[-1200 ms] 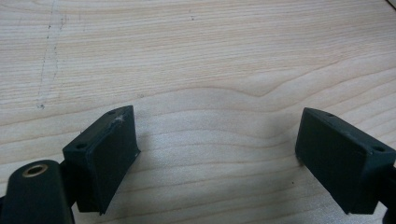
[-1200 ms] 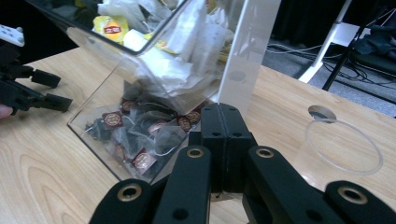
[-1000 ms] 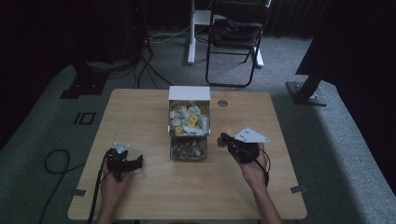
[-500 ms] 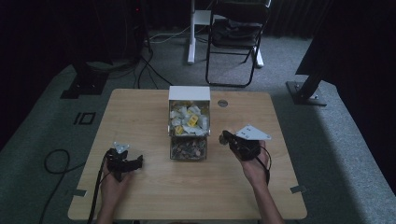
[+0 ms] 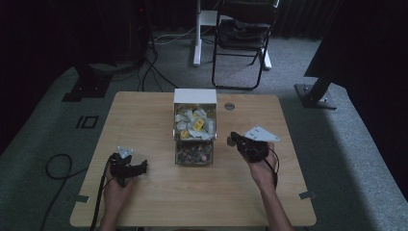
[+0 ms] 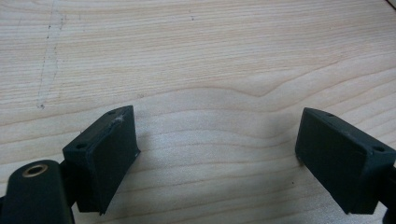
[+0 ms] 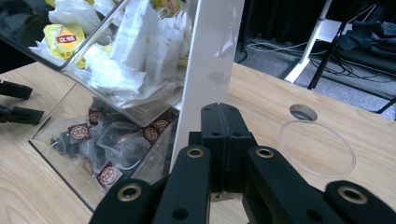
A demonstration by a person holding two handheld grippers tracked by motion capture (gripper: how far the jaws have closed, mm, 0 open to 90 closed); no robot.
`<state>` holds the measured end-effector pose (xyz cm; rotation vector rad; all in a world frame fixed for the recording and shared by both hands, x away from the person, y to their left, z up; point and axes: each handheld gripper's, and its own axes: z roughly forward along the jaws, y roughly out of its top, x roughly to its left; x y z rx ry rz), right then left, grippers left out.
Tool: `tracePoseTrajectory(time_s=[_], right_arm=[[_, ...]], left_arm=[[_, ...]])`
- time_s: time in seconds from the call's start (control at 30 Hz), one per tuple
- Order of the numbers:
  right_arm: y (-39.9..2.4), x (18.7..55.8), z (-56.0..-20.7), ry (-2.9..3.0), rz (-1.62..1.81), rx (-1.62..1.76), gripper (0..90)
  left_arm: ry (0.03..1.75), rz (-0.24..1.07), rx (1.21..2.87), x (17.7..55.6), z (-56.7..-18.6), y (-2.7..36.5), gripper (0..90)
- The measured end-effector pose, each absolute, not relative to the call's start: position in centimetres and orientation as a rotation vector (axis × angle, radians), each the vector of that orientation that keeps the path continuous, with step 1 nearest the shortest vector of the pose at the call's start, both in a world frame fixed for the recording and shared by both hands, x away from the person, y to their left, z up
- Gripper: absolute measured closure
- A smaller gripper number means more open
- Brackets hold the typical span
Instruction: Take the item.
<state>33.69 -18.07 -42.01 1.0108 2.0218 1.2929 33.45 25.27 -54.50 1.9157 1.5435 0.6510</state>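
Here, right gripper (image 5: 233, 140) closed beside tea-bag box (image 5: 195, 126).

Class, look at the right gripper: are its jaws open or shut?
Shut. In the right gripper view, the right gripper has its two black jaws pressed flat together with nothing between them, beside the clear tea-bag box.
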Motion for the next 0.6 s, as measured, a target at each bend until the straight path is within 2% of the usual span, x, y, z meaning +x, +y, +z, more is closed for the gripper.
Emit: tracePoseTrajectory(time_s=[0.6], right_arm=[[-18.4,34.9,-42.3,2.003,1.276,1.03,90.0]], left_arm=[[1.541,0.653,1.917,33.5,-54.5,25.3,13.7]])
